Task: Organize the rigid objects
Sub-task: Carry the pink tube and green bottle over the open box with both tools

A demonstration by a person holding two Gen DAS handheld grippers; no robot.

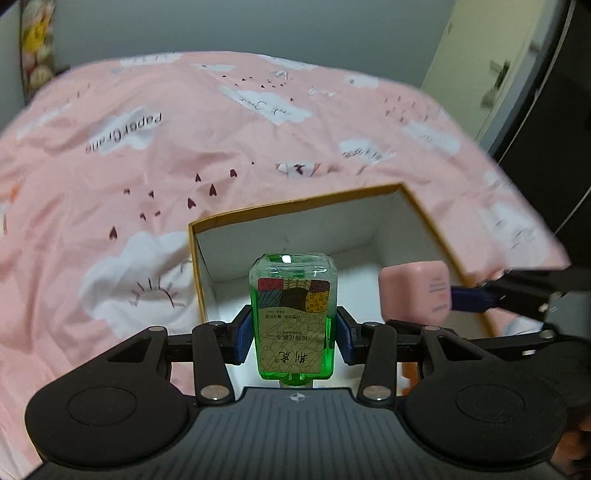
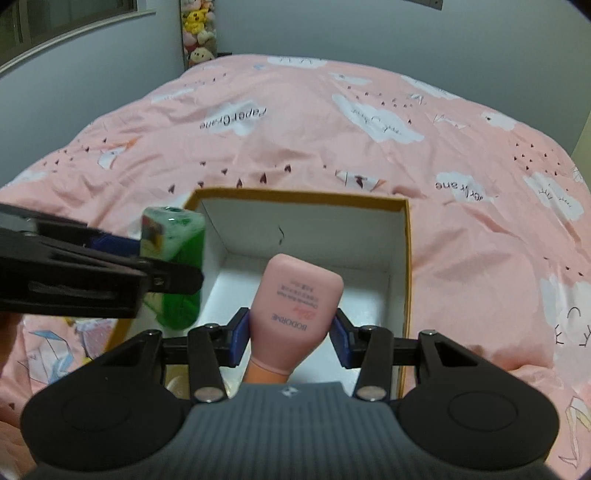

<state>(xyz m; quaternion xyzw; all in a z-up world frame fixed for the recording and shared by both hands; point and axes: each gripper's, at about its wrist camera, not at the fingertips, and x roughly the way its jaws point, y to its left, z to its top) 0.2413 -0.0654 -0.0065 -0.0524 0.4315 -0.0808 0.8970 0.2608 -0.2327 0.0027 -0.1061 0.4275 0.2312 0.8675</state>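
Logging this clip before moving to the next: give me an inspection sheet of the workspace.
Surface: pink bedspread with cloud print, wrinkled.
Job's things: open cardboard box, white inside, on the bed; green glass bottle; pink bottle; both held above the box.
Clutter: nothing seen.
Grippers: left gripper shut on the green bottle; right gripper shut on the pink bottle, blue fingers pressing its sides.
Cables: nothing seen.
Surroundings: grey wall, plush toys in the corner, window frame.

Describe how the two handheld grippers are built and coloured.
Both match: the left gripper and right gripper have matte black linkage arms with silver pivot pins, blue finger pads, round black side housings and a ribbed grey body bearing a small compass-like emblem.
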